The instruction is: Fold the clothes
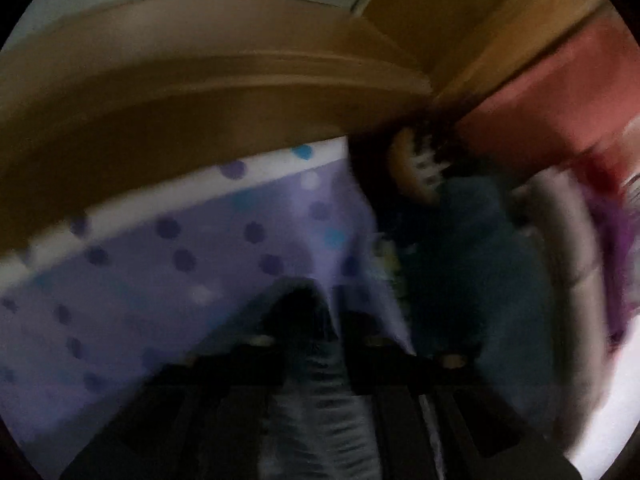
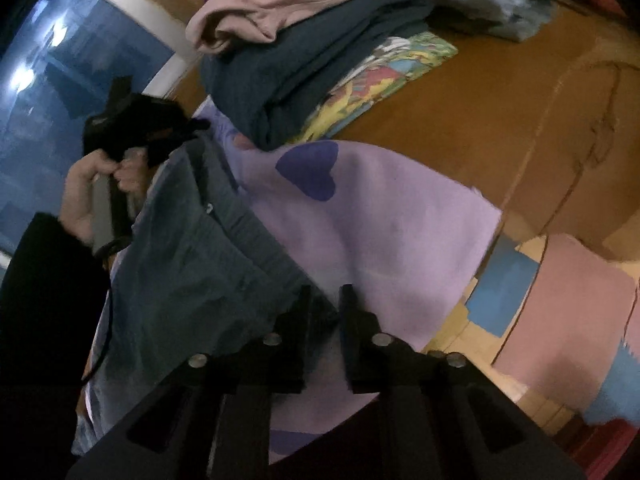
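The left wrist view is badly smeared by blur. The left tongs (image 1: 336,320) point down at a lilac cloth with dark and teal dots (image 1: 168,264), which lies against a white-edged strip below a brown wooden edge (image 1: 180,92). A grey-blue ribbed garment (image 1: 316,392) runs up through the gap between the two dark fingers; the fingers stand apart, and the blur does not let me tell whether their pads press on it. To the right sits a dark teal fabric mass (image 1: 472,248), then a pale grey band and reddish cloth (image 1: 560,92) at the far right.

In the right wrist view the right tongs (image 2: 326,300) stand narrowly apart over the desk (image 2: 480,92), an orange-brown surface. The grey-blue ribbed garment (image 2: 200,248) lies to the left of the gap and reaches the left finger (image 2: 296,320); nothing is clearly pinched between the pads. Beneath and beside it spreads a lilac cloth with a dark purple heart (image 2: 380,220). Farther back rests a stack of folded clothes (image 2: 312,52): a dark blue piece, a bright cartoon print, a beige top, and pink and purple items above. At the left a hand (image 2: 86,196) in a black sleeve holds the other tongs (image 2: 136,128) at the far end of the grey-blue garment.
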Demonstrator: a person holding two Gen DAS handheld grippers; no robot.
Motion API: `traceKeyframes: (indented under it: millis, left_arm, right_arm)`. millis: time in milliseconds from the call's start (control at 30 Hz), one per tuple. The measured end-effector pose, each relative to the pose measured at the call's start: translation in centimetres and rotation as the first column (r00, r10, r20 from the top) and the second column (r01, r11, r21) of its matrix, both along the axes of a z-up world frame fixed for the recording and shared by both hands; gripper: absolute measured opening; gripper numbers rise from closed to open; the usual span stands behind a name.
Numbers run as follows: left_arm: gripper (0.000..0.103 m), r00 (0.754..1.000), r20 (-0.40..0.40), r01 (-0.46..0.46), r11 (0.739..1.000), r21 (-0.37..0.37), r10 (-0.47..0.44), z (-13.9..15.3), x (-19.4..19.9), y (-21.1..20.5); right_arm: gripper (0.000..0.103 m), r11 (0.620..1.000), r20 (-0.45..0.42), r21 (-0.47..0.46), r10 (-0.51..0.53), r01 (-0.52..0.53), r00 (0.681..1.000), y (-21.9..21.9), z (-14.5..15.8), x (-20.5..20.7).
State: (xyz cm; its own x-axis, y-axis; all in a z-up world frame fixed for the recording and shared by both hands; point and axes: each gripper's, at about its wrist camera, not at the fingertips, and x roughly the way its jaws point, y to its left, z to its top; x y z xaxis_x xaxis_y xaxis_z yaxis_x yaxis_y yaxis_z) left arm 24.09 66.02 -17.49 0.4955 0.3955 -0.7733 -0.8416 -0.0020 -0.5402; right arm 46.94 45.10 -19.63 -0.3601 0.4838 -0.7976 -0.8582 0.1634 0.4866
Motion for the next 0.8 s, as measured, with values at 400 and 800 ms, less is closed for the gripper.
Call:
traceKeyframes:
  millis: [400, 800]
  left_arm:
    - [0.103, 0.986, 0.07, -0.164, 0.968, 0.188, 0.153, 8.2, -11.0, -12.6]
    - [0.103, 0.708, -0.065, -0.681, 0.704, 0.199, 0.703, 10.4, -35.5, -34.8]
  right_arm:
    - [0.076, 0.866, 0.202, 0.295, 0.357, -0.404, 0.912, 1.4, 5.5, -5.3]
    - [0.01, 0.904, 0.188, 0.106, 0.391, -0.414, 0.901, 8.0, 1.4, -9.1]
